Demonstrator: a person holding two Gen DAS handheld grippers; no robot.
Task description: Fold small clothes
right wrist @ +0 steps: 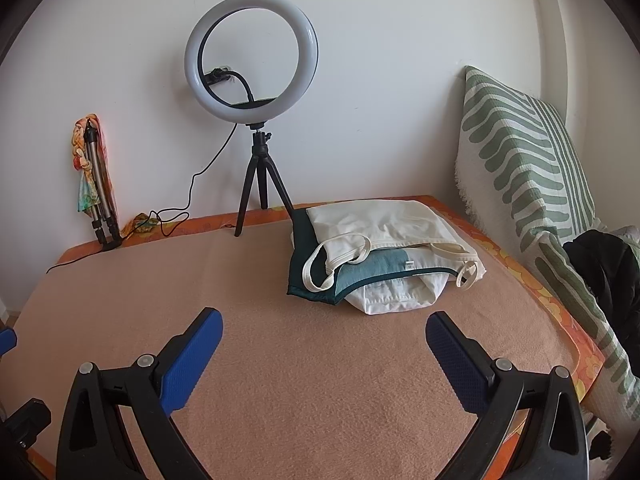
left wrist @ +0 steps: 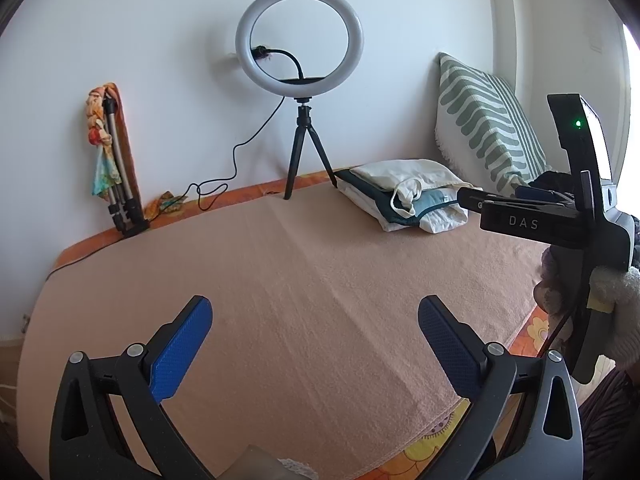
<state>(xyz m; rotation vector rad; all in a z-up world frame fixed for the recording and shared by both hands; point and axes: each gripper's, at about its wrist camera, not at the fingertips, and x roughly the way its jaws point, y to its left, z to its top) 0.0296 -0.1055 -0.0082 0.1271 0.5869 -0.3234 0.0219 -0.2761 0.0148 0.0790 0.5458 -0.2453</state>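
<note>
A small stack of folded clothes (right wrist: 380,252) lies on the peach blanket (right wrist: 320,360) at the back right: a cream strappy top on a teal-and-dark-green piece over a white one. It also shows in the left wrist view (left wrist: 408,196). My left gripper (left wrist: 316,320) is open and empty, low over the bare blanket near its front edge. My right gripper (right wrist: 324,330) is open and empty, just in front of the stack. Its body shows in the left wrist view (left wrist: 560,208), beside the stack, held by a gloved hand.
A ring light on a black tripod (right wrist: 256,128) stands at the back by the wall, its cable trailing left. A folded tripod with a colourful scarf (right wrist: 94,184) leans at the back left. A green-striped pillow (right wrist: 532,168) and dark garment (right wrist: 608,272) sit at the right.
</note>
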